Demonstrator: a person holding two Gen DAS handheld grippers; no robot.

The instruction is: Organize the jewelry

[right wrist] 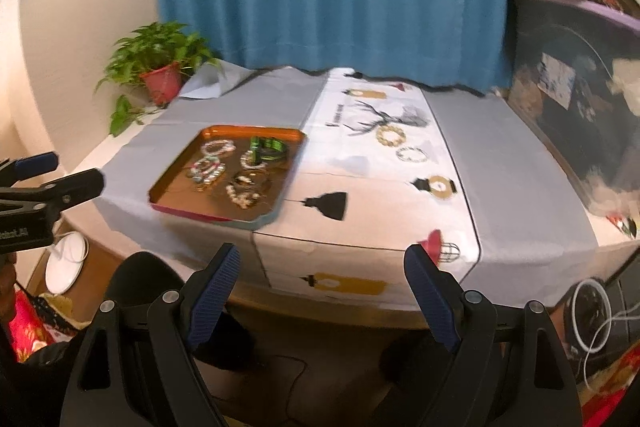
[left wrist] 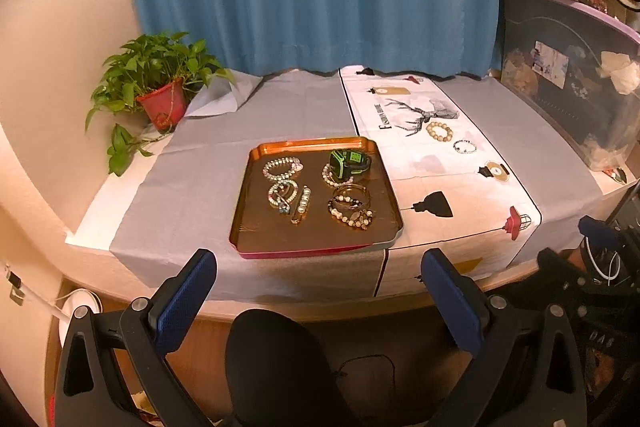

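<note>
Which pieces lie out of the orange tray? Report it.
Two are out: a cream round-bead bracelet and a smaller pale thin bracelet lie on the white printed cloth, right of the orange metal tray.

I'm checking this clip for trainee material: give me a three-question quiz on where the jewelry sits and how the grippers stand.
1. True or false: the watch lies in the tray.
2. How many bracelets lie outside the tray, on the printed cloth?
3. Which is right? A: left gripper holds a bracelet. B: both grippers are open and empty. C: right gripper is shut.

Key:
1. True.
2. Two: the beige bracelet and the small bracelet.
3. B.
</note>
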